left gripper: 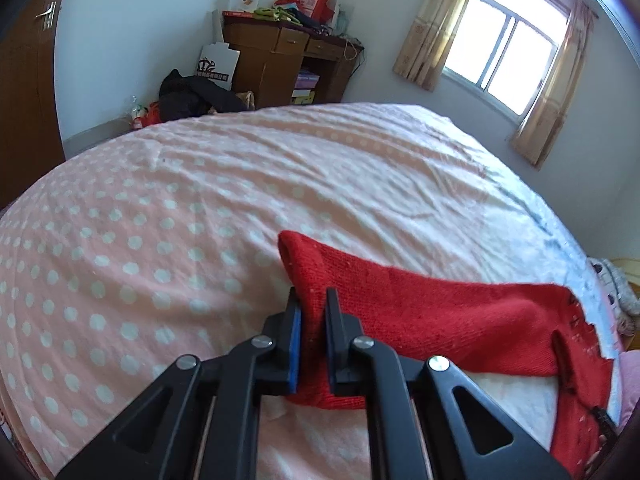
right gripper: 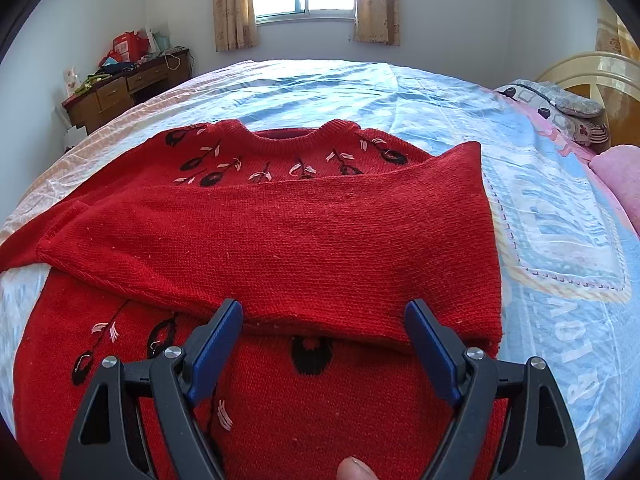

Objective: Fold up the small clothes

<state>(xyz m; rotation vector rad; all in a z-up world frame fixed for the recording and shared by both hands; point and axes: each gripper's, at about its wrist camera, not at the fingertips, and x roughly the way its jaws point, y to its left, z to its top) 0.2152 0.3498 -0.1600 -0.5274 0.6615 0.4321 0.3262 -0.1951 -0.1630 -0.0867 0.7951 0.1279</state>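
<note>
Bed (right gripper: 400, 92): a big bed with a blue and pink cover; the sweater lies on it.
Sweater (right gripper: 280, 232): red, flat, neck hole at 12 o'clock; one sleeve is folded across the chest.
Other sleeve (left gripper: 400, 312): lifted, not folded over yet.
Left gripper (left gripper: 312, 304): squeezed tight on the sleeve end.
Right gripper (right gripper: 324, 320): wide apart, holding nothing, just over the sweater.
Left to do: lay this sleeve over, then fold the body.

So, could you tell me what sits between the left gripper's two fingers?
In the left wrist view, a bunched fold of the red sweater is pinched in the left gripper.
</note>
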